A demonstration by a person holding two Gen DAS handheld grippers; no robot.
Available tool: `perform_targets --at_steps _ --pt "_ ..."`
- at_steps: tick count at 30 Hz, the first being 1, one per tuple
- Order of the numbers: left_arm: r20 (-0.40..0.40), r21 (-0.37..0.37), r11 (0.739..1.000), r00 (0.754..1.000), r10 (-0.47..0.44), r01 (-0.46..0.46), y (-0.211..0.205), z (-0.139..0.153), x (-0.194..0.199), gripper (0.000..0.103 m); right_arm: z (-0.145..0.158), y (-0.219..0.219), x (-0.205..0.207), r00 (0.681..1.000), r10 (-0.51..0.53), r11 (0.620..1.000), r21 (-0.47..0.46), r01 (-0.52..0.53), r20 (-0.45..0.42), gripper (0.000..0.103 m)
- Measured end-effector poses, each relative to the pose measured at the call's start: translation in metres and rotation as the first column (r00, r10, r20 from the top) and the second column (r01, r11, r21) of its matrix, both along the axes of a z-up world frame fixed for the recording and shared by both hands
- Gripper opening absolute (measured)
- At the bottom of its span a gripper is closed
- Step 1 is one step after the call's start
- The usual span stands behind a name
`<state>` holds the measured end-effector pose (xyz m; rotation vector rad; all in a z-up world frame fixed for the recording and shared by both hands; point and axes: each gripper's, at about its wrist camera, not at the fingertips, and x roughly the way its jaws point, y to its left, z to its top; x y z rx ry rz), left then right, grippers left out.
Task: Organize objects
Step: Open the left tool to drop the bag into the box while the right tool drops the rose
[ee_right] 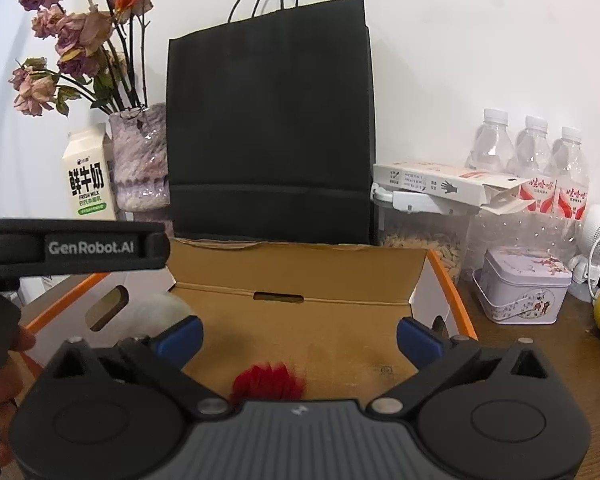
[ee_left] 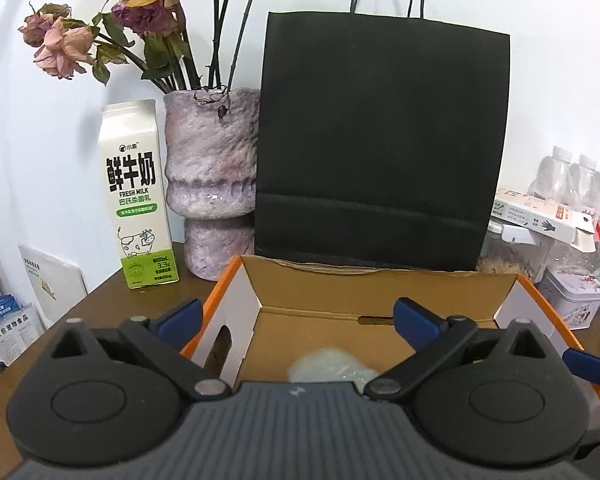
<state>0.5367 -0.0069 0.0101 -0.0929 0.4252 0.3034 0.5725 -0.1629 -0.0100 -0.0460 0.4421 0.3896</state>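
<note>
Cardboard box: raw brown corrugated inside, smooth white outside, orange edging. Paper bag: matt black, faintly creased. Vase: glazed, lumpy, glossy mottled purple. Milk carton: smooth coated paper. Water bottles: clear plastic. Tin: printed metal, satin. Table: dark wood.

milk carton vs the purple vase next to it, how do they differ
The white and green fresh milk carton is a slim, flat-sided box with printed text and a cow drawing; the mottled purple glazed vase is round, lumpy and wider. The carton's top is closed, while the vase is open and holds dried roses. Both stand upright on the brown table.
</note>
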Motion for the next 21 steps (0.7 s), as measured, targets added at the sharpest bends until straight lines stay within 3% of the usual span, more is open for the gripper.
perform_targets --at_steps 21 --pt "0.022 -0.057 0.998 1.000 -0.007 0.008 0.013 0.014 -0.027 0.103 0.023 -0.012 -0.023 1.000 -0.020 1.000 0.003 0.020 0.021 0.103"
